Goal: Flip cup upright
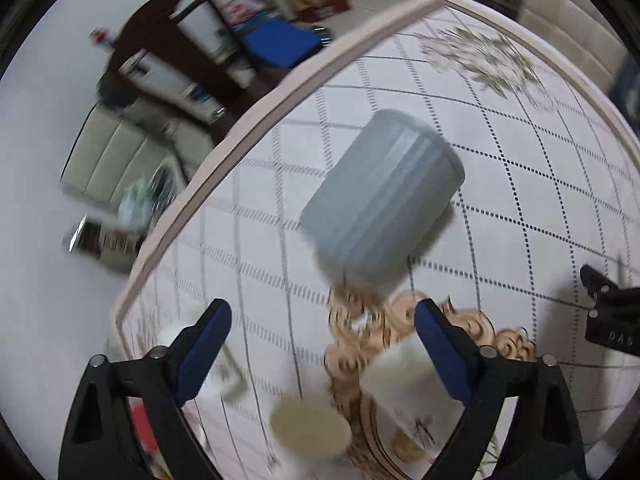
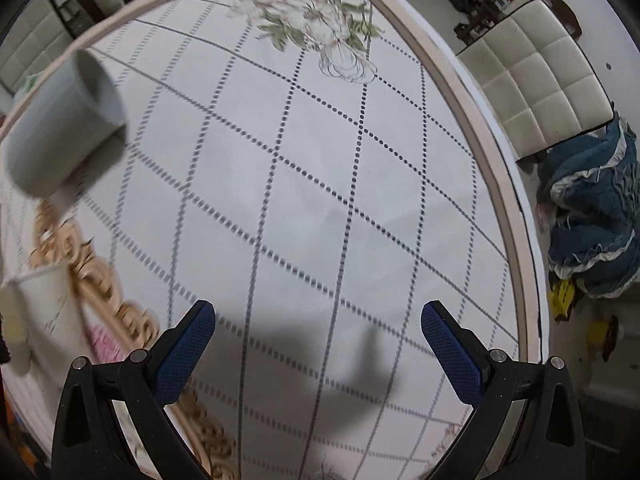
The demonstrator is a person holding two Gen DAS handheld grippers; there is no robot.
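Centrally in the left view, the grey cup (image 1: 380, 200) lies on its side on the table (image 2: 320, 180). Both the left gripper (image 1: 322, 344) and right gripper (image 2: 318, 344) have jaws spread, holding nothing.

I see the cup (image 1: 380, 196) as a plain pale grey-blue cylinder with faint vertical ribbing down its wall, and it's blurred in both views. It looks tipped over rather than upright, its flat closed base towards my left camera. From my right camera the cup (image 2: 64, 124) shows its open mouth pointing across the patterned worktop (image 2: 320, 184).
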